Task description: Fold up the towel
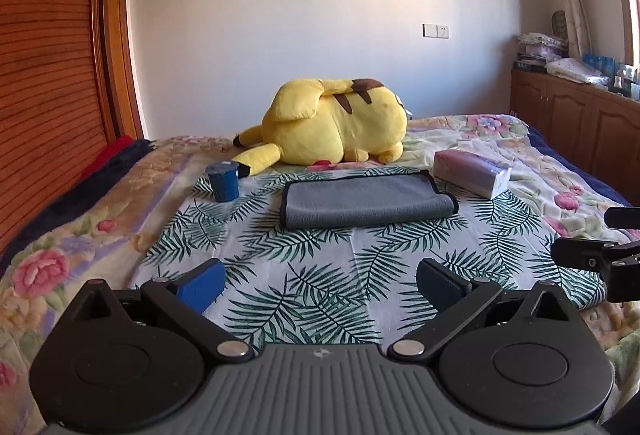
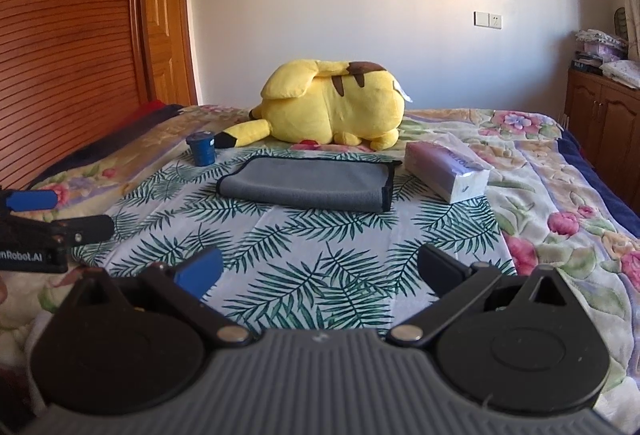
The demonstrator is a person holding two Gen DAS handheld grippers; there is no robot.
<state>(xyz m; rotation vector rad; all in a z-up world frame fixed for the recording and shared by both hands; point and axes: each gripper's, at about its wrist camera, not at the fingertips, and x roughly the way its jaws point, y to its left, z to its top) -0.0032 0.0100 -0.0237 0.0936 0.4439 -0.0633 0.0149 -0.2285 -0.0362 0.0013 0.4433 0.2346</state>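
Two low wrist views side by side, facing across the bed (image 1: pixel 120 203), both sharing towel (image 1: pixel 366 201).

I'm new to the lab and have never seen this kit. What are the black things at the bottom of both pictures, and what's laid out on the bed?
Each picture comes from a camera on a hand-held gripper, looking along its two fingers. One shows the left gripper, the other the right gripper. Both stand open, holding nothing. Ahead, on a palm-leaf cloth, lies a grey towel, already folded at least once. Left of it stands a blue cup, right a tissue pack, behind a yellow Pikachu plush.
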